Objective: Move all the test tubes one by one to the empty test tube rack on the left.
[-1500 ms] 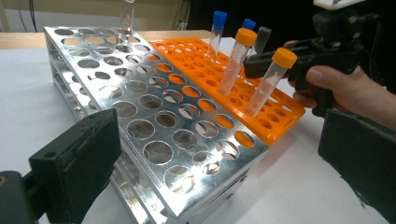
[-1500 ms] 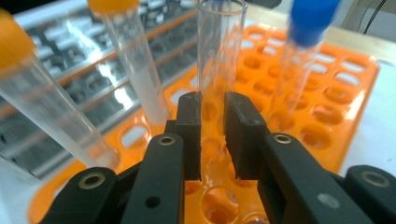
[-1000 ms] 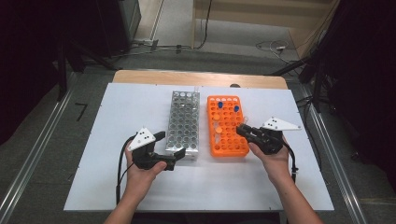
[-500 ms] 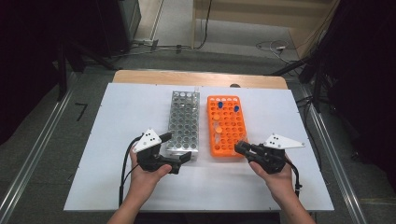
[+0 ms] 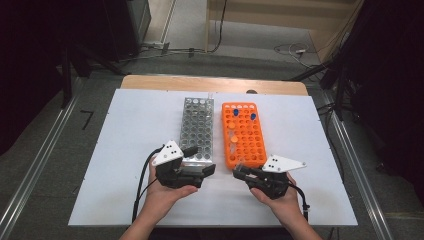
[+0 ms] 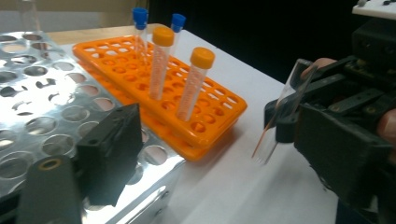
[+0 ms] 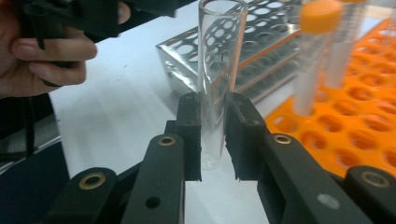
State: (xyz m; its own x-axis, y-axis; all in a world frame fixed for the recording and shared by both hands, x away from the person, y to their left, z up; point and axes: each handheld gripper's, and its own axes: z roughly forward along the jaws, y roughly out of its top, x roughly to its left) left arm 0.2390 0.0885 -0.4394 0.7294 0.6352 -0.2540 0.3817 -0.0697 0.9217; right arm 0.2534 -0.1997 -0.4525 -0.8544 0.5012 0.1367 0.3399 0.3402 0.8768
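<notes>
My right gripper is shut on a clear uncapped tube, which stands upright between its pads. It hovers just off the near end of the orange rack. That tube and the right gripper also show in the left gripper view. My left gripper sits at the near right corner of the silver rack. Its jaws have just been closing, with nothing between them, and they stand apart. Two orange-capped tubes and two blue-capped tubes stand in the orange rack.
Both racks lie side by side on the white table top. Bare table lies to the left of the silver rack and to the right of the orange rack. The near edge of the table runs just below both hands.
The right gripper has come back from the orange rack toward the near edge and leftward, with the clear tube in it. The left gripper has shifted slightly right along the silver rack's near end.
</notes>
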